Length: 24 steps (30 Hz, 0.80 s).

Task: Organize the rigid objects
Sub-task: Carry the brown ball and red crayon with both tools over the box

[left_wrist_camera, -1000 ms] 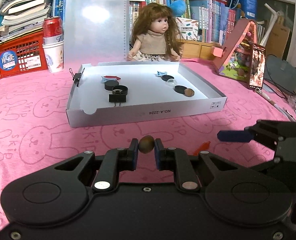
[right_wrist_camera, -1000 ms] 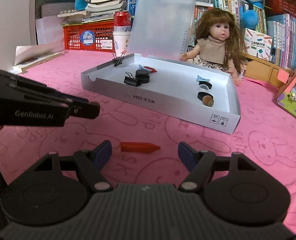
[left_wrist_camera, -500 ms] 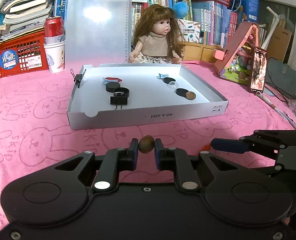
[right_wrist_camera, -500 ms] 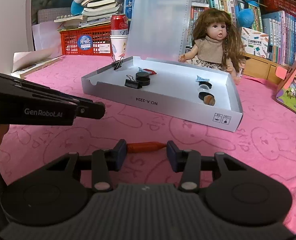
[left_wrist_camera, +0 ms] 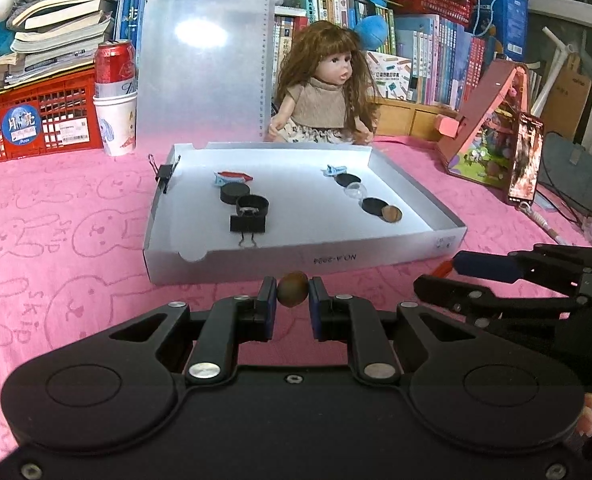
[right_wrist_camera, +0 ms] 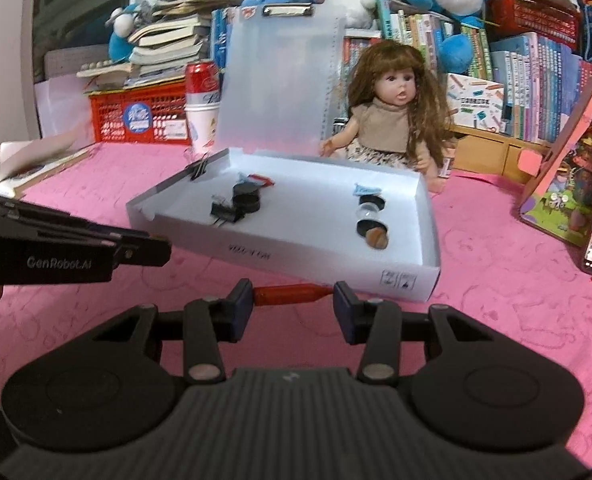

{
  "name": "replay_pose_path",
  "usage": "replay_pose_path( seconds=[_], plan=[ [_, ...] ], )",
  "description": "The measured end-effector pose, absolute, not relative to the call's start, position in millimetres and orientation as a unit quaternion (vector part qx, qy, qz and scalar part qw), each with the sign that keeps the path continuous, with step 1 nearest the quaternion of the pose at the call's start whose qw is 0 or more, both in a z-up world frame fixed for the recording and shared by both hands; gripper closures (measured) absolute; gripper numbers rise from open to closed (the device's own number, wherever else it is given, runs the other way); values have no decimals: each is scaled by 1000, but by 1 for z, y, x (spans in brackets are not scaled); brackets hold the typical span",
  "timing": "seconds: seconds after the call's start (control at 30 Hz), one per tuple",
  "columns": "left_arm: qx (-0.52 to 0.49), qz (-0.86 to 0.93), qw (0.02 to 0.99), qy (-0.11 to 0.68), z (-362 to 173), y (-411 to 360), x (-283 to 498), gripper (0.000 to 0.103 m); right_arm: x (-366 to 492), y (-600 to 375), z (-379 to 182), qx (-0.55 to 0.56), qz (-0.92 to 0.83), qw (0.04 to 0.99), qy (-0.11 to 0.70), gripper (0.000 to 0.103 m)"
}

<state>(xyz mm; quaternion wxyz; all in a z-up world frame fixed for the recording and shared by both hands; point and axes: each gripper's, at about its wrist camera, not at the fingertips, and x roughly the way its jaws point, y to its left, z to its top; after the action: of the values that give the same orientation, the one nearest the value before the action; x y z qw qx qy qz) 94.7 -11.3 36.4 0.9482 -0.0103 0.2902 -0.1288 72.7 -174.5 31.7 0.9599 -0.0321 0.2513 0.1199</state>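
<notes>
Left wrist view: your left gripper (left_wrist_camera: pixel 292 298) clamps a small brown nut (left_wrist_camera: pixel 292 289) between its fingers, held just before the near wall of the white tray (left_wrist_camera: pixel 296 258) on the pink cloth (left_wrist_camera: pixel 55 240). Right wrist view: your right gripper (right_wrist_camera: pixel 292 305) grasps a red crayon (right_wrist_camera: pixel 289 295) end to end, crosswise, at the tray's near right corner. Inside the tray, a binder clip (left_wrist_camera: pixel 247 225) and black caps (left_wrist_camera: pixel 235 193) lie toward its left edge, a second nut (left_wrist_camera: pixel 392 213) toward its right.

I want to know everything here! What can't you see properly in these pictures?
- Box label: blurred in the right wrist view.
- Red crayon: left wrist view, mostly hidden behind the right tool.
- Black clip: smeared in the right wrist view.
- Book titles: too small in both views.
</notes>
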Motion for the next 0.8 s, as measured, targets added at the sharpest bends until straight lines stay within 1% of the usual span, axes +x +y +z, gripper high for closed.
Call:
replay_pose_path(
  seconds=[0.43,0.8],
  plan=[
    [-26,-117,952,280,53,-8,131,87,108,-191,45,0,82,963,257,54],
    [-46,-109,948,295,49,-8,164,87,130,-198,43,12,68,962,265,54]
  ],
)
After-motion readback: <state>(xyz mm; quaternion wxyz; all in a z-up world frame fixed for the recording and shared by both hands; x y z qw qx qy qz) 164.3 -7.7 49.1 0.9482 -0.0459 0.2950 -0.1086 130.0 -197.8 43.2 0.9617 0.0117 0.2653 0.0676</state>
